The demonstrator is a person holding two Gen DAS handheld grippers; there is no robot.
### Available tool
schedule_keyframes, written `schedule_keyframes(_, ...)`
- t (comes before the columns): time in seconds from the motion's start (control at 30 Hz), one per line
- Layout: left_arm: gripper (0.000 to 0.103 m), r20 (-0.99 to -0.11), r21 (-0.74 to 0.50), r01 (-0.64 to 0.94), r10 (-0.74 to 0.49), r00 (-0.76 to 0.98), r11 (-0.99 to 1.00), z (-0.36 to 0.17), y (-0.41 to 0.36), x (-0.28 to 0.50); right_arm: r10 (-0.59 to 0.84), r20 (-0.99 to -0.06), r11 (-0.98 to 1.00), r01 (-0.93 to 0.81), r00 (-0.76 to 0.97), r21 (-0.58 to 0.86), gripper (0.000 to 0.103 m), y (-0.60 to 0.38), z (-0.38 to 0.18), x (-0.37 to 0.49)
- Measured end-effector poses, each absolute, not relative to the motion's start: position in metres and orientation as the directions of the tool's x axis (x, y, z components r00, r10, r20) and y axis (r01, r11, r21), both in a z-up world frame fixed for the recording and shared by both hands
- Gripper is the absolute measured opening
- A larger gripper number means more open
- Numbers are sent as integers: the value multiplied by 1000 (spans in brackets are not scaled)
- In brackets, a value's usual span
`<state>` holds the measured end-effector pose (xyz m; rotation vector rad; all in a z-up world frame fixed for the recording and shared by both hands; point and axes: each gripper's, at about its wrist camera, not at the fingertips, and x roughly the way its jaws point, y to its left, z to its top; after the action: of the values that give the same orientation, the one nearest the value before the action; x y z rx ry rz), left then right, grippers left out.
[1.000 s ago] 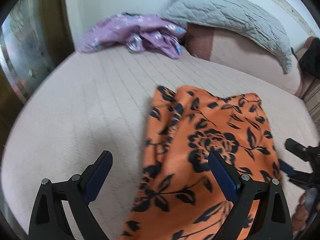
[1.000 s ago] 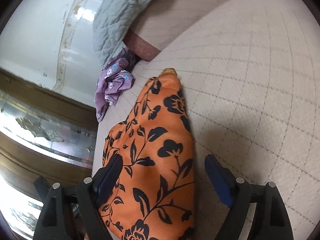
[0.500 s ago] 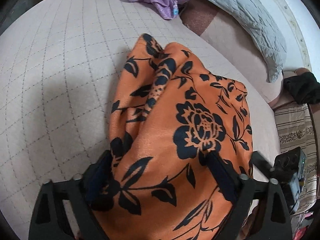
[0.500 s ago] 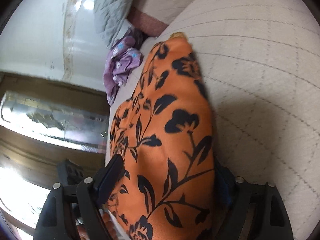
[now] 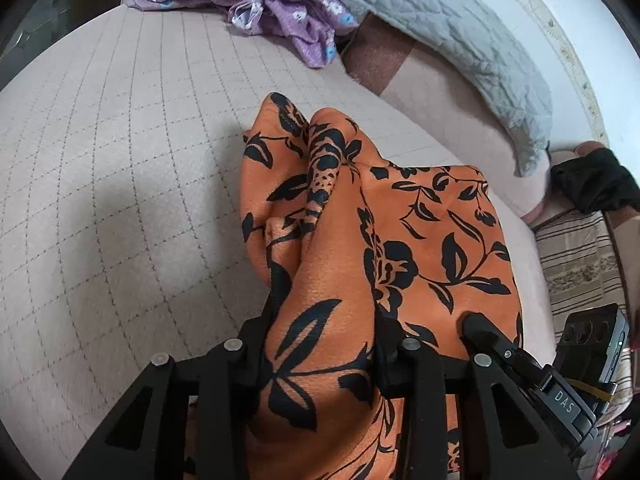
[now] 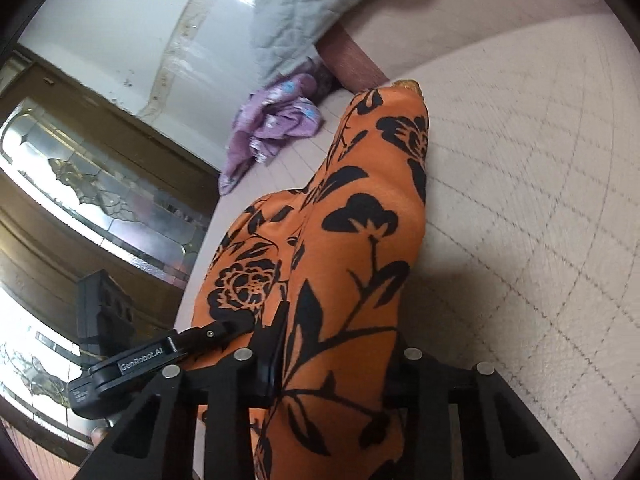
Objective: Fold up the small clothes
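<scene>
An orange garment with black flowers (image 5: 420,220) lies bunched on the pink quilted bed (image 5: 120,160). My left gripper (image 5: 324,312) has a thick fold of its near edge between its jaws. The jaws are closing and the pads press into the cloth. In the right wrist view the same garment (image 6: 372,184) runs up from my right gripper (image 6: 340,332), whose jaws are likewise closing on a fold and pinching it. The two grippers sit side by side at the garment's near end. The cloth hides the pads.
A crumpled purple flowered garment (image 5: 280,4) lies at the far side of the bed beside a grey quilted pillow (image 5: 440,20). A black cloth (image 5: 596,184) rests at the right end. A striped rug (image 5: 576,248) lies beyond the bed's right edge. A mirrored wooden panel (image 6: 100,184) stands left.
Both grippers went from wide open around the garment's near edge to pinched onto folds of it. The left tipped down over the cloth; the right rolled and moved a little.
</scene>
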<state>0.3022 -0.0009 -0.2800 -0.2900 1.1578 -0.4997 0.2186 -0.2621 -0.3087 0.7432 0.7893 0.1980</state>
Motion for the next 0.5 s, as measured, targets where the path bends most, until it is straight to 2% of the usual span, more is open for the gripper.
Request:
schedule_keyframes(0.3, 39, -757, -473, 299, -556, 342, 829, -239, 2, 228, 430, -528, 738, 53, 732, 673, 36, -277, -272, 148)
schedule_keyframes(0.5, 39, -762, -420, 371, -544, 351, 828, -232, -23, 168, 399, -517, 731, 78, 758, 678, 36, -295, -270, 82)
